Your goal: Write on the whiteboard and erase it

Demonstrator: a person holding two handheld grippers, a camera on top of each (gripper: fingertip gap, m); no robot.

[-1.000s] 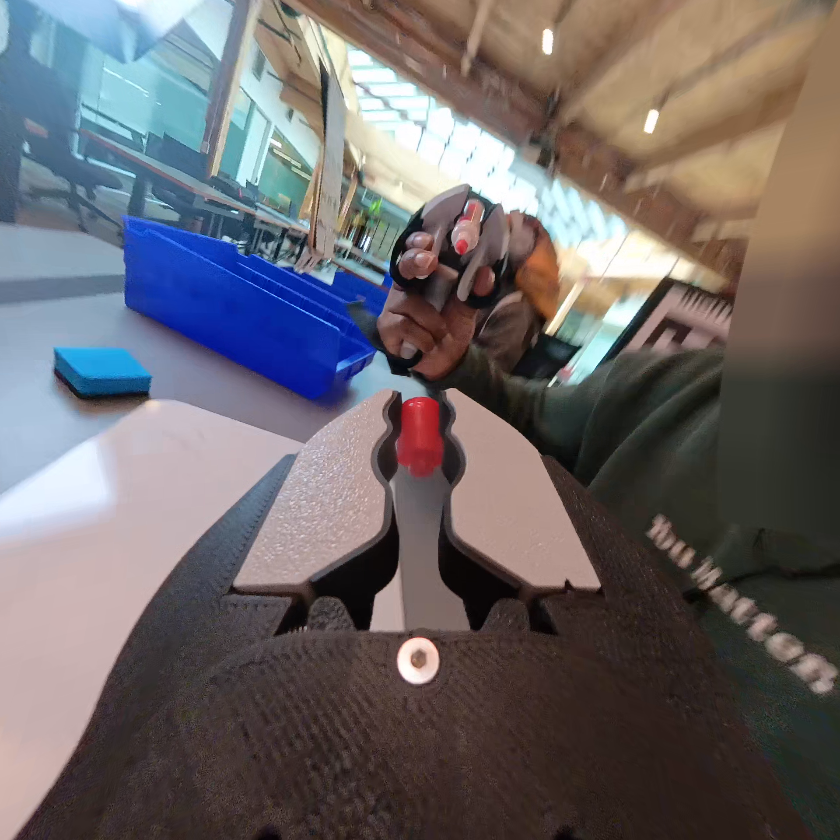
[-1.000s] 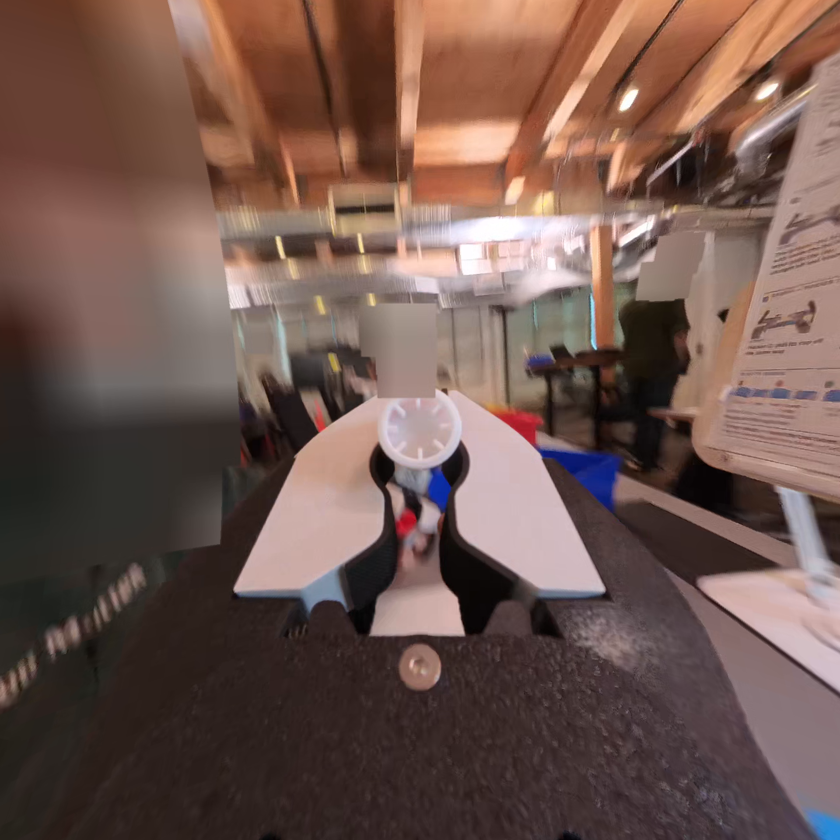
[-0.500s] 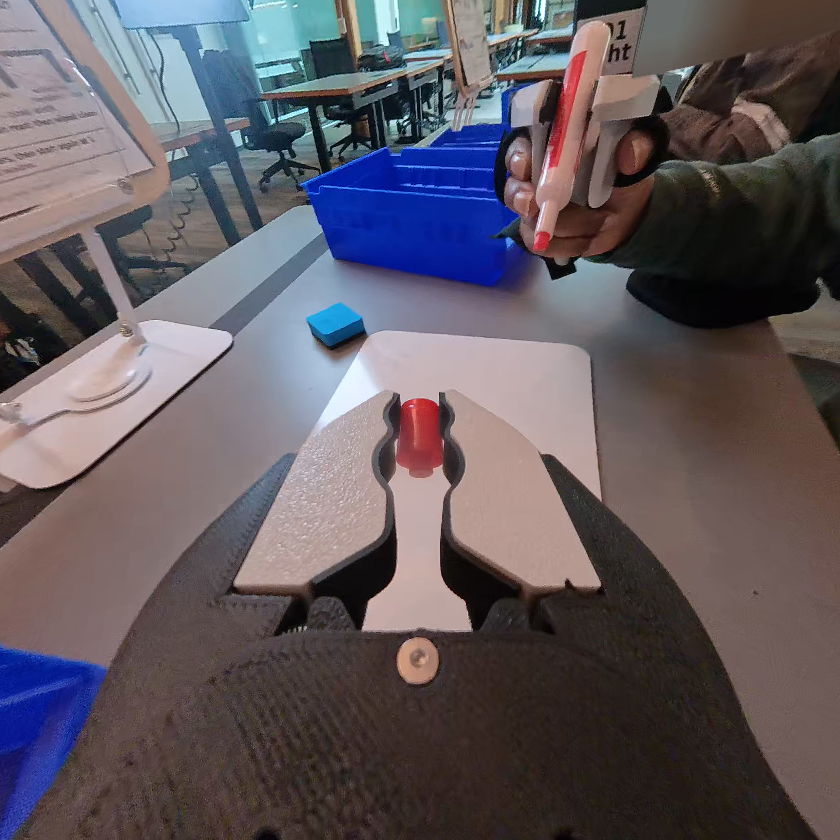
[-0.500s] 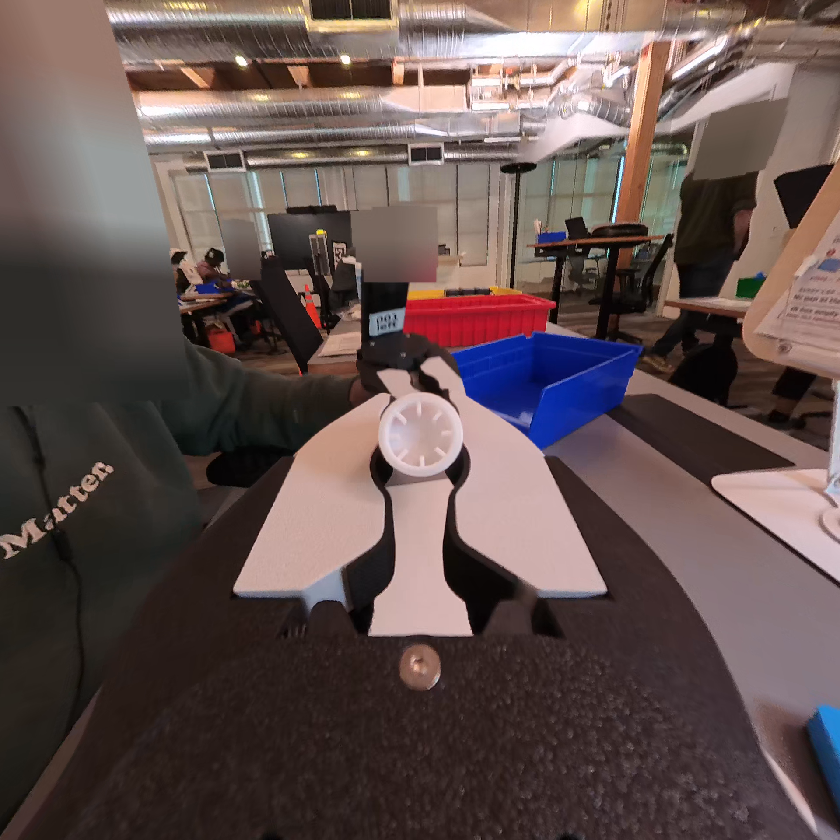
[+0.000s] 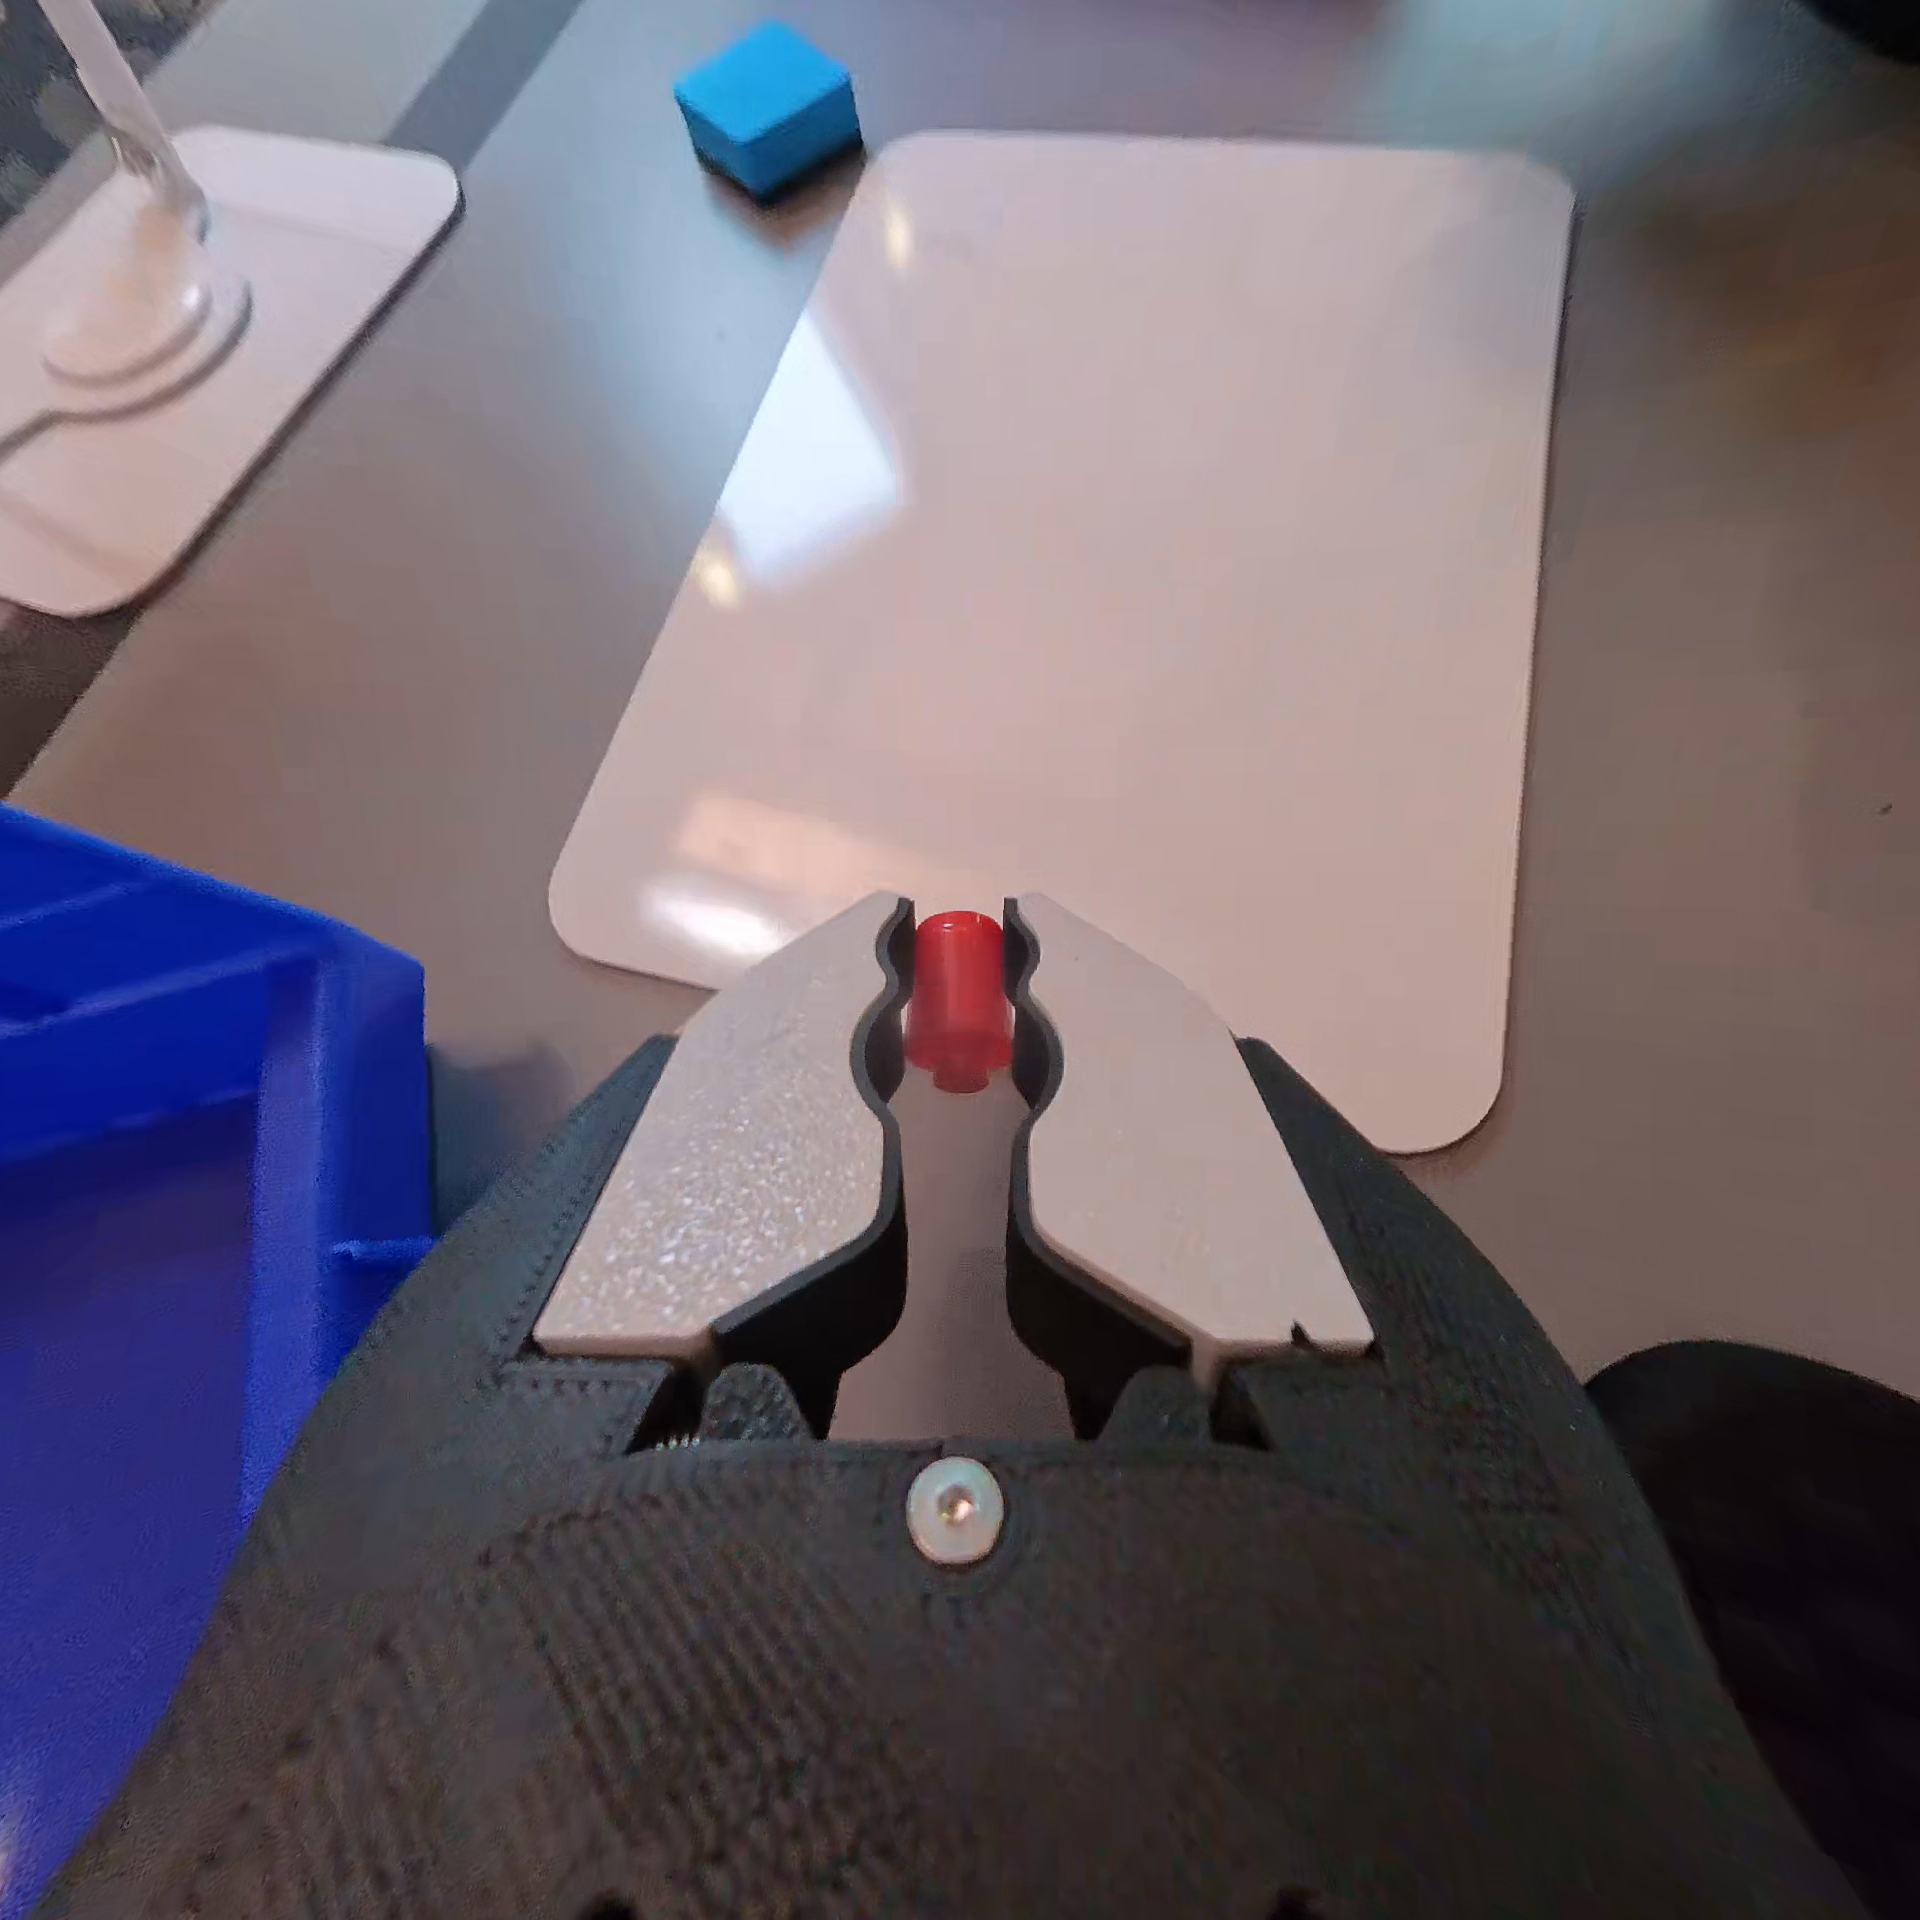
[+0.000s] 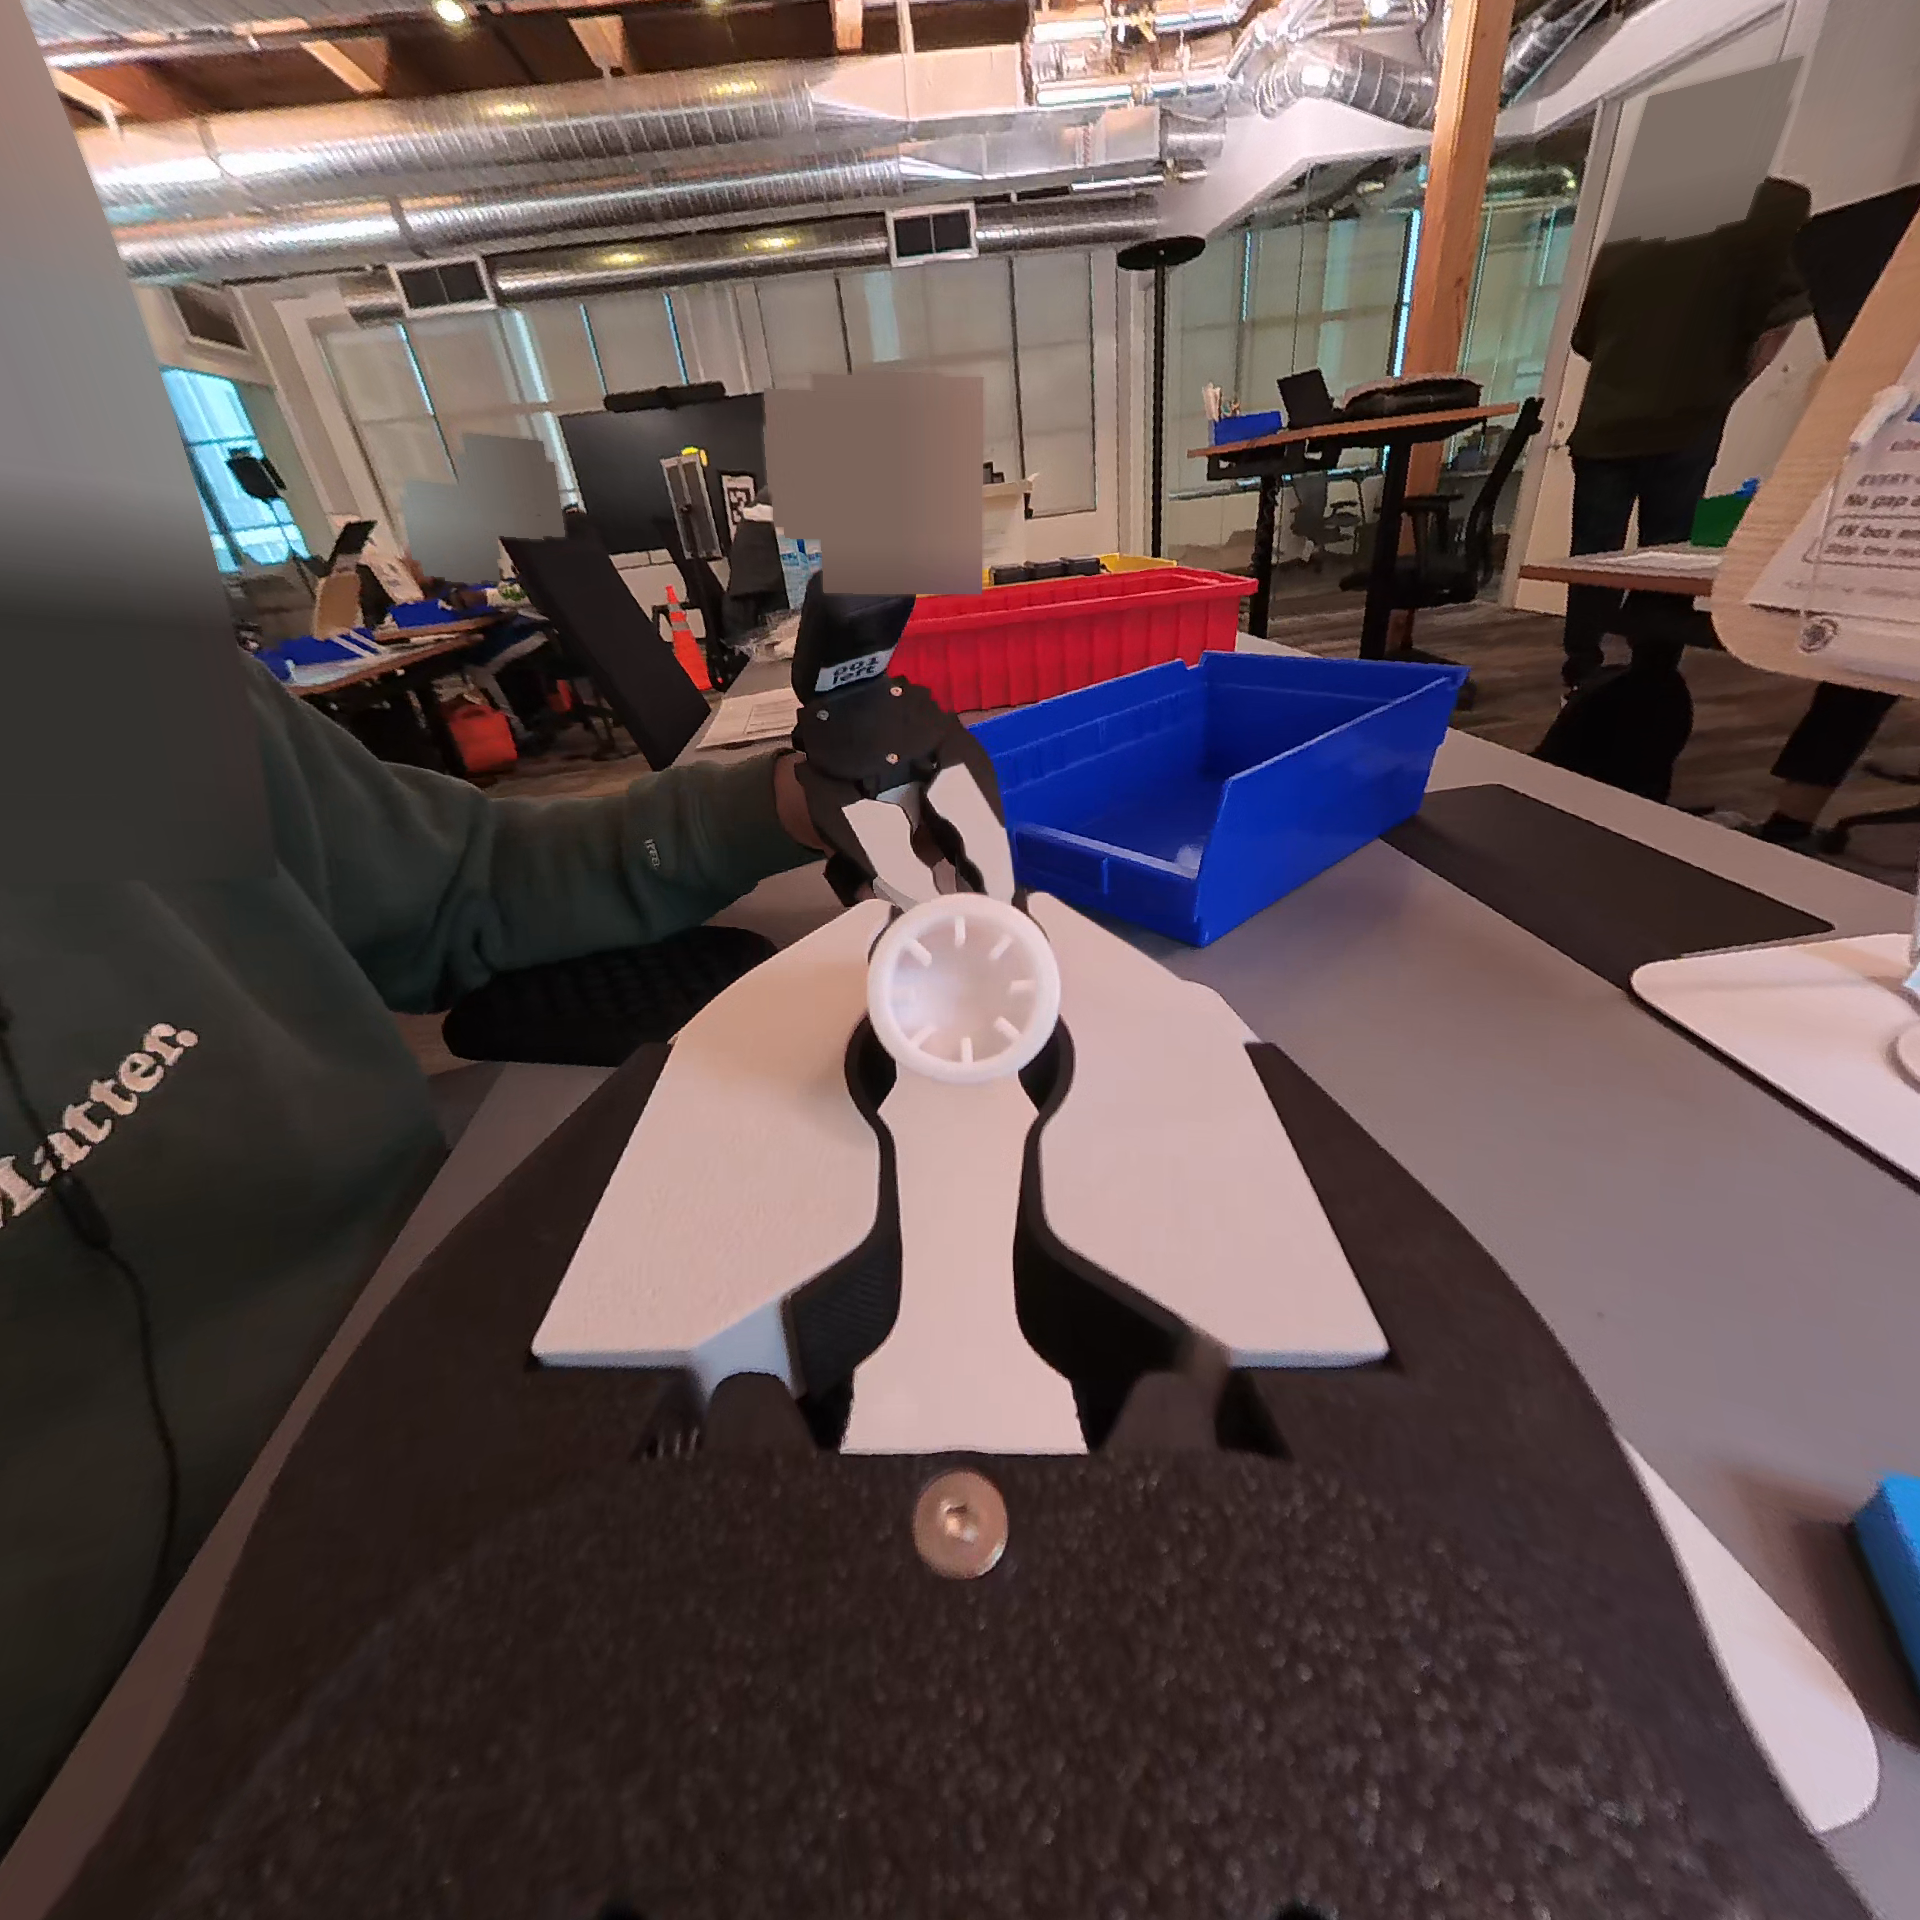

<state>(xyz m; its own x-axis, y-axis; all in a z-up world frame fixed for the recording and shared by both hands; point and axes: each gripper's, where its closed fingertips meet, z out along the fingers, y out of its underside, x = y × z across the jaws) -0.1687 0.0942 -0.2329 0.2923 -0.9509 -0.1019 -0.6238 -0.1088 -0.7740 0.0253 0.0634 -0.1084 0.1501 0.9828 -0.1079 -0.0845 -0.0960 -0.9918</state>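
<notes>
My left gripper [image 5: 956, 914] is shut on a small red marker cap [image 5: 956, 997] and hovers over the near edge of the blank white whiteboard [image 5: 1143, 571], which lies flat on the grey table. A blue eraser [image 5: 769, 104] sits by the board's far left corner. My right gripper [image 6: 961, 925] is shut on the marker, of which only the white round back end [image 6: 961, 992] shows. The left gripper [image 6: 914, 831] also shows in the right wrist view, just beyond the marker. A corner of the whiteboard [image 6: 1766, 1714] and the eraser [image 6: 1891, 1558] show at the lower right there.
A blue bin [image 5: 156, 1091] stands close to the left of my left gripper and shows in the right wrist view [image 6: 1226, 790], with a red bin [image 6: 1070, 634] behind. A sign stand's white base [image 5: 156, 364] lies left of the board. A person's green sleeve [image 6: 468, 883] reaches in. My right gripper is the nearer one to the blue eraser [image 5: 769, 104]: about 25 cm, against 30 cm.
My left gripper has swung down with the cap, from facing the right hand to looking down on the whiteboard. My right gripper, still holding the marker, has tilted down towards the table.
</notes>
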